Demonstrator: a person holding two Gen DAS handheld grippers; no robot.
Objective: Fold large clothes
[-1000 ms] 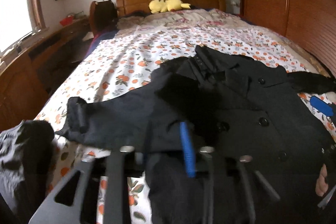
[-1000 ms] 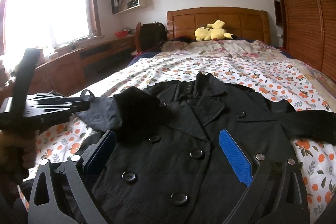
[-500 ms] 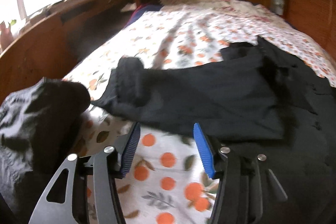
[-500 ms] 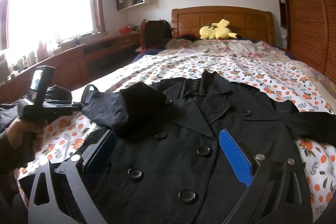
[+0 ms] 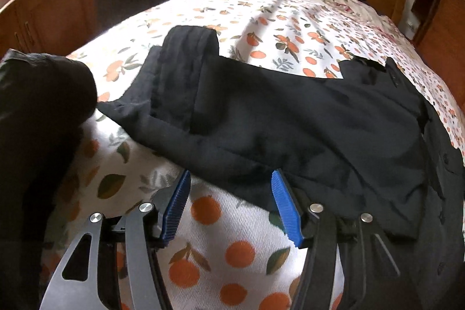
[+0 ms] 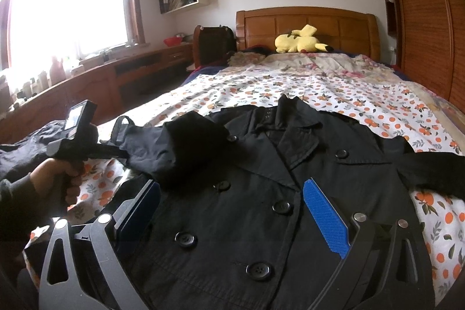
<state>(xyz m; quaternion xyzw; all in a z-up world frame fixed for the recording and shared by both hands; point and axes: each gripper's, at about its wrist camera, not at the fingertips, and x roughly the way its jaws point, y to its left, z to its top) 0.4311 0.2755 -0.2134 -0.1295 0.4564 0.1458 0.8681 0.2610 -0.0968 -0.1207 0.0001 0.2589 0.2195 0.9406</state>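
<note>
A black double-breasted coat [image 6: 261, 193] lies face up on the orange-print bedspread [image 5: 221, 225]. One sleeve [image 5: 261, 112] stretches out to the left, its cuff [image 5: 186, 48] turned back. The other sleeve [image 6: 430, 167] runs off to the right. My left gripper [image 5: 231, 173] points steeply down at the near edge of the left sleeve. It is open, and its blue pads [image 5: 177, 205] press on nothing. In the right wrist view the left gripper [image 6: 116, 154] shows side-on in a hand [image 6: 58, 173]. My right gripper [image 6: 231, 183] stands open and wide over the buttoned front.
A heap of dark clothing [image 5: 37, 106] lies at the bed's left edge next to the cuff. A yellow plush toy [image 6: 299, 42] sits by the wooden headboard [image 6: 305, 22]. Low wooden cabinets [image 6: 87, 89] line the left wall, and a wardrobe [image 6: 421, 19] stands at the right.
The left gripper let go of the black cloth, opened, and swung left and down to the sleeve's near edge. The right gripper has kept still.
</note>
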